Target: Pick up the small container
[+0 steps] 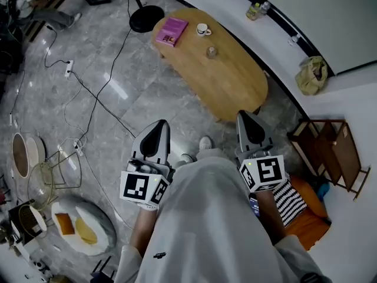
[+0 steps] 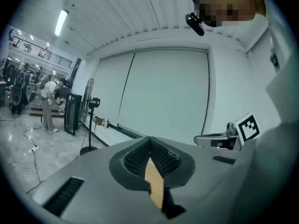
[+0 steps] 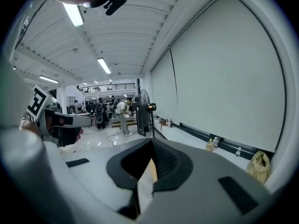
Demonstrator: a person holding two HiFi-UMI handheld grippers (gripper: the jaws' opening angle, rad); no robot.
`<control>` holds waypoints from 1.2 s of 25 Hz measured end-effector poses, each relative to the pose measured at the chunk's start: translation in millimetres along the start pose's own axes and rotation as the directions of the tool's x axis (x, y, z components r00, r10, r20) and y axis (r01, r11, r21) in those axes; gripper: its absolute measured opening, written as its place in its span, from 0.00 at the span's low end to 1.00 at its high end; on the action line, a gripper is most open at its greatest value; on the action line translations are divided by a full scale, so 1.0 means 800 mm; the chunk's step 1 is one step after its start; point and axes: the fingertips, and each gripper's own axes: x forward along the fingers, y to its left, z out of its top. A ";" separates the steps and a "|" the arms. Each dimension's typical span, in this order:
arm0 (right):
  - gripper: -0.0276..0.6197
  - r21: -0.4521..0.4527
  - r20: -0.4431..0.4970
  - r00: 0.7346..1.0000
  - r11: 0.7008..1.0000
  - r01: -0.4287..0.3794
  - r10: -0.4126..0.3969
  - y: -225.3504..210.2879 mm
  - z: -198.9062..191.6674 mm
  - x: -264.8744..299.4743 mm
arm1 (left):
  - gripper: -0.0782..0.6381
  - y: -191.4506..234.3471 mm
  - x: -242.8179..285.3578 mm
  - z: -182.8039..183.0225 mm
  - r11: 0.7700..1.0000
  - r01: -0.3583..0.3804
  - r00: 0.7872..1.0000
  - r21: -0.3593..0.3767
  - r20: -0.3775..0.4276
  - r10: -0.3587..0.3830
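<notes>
- Floor (image 1: pixel 118 93): grey polished stone crossed by loose cables (image 1: pixel 88 96). It fills the stretch between the person and the surface, so the task's thing is judged out of reach from this standing place.
- Surface (image 1: pixel 235 90): low oval wooden table, ahead and a little to the right in the head view, close to the curved white wall. It bears three things, all toward its far end; the near end carries nothing.
- Person's light top (image 1: pixel 206 217): fills the lower middle of the head view, with both grippers held out in front of it at either side.
- Left gripper (image 1: pixel 158 126): held low and close to level, pointing toward the surface. Its jaws are pressed fully together with nothing between them. Judged a carrying posture, not a reach.
- Right gripper (image 1: pixel 247 118): held in the same way, nearer the surface's near edge. Its jaws also meet at the tip and are empty.
- Pink book (image 1: pixel 171 30): lies flat at the far left end of the surface.
- White cup (image 1: pixel 202 29): upright, near the book but apart from it.
- Small container (image 1: pixel 211 52): greyish, too small to make out in detail. It stands alone, nearer the person than the cup and apart from both other things.
  - The free room on every side should let the jaws come in from either flank.
  - It is untouched and well apart from both grippers.
  - The pick-up is judged not yet begun; the chosen gripper must first be brought closer and its jaws parted.
</notes>
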 end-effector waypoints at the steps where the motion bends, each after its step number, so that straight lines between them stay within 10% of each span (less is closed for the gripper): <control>1: 0.05 0.000 0.007 1.000 1.000 0.001 -0.001 -0.002 0.002 0.000 | 0.13 -0.001 0.002 0.000 1.000 0.000 1.000 0.004 -0.003 0.000; 30: 0.05 0.078 0.031 0.999 0.997 0.020 -0.023 -0.089 -0.006 -0.020 | 0.13 -0.077 0.067 0.022 0.997 0.061 0.998 0.048 0.014 -0.062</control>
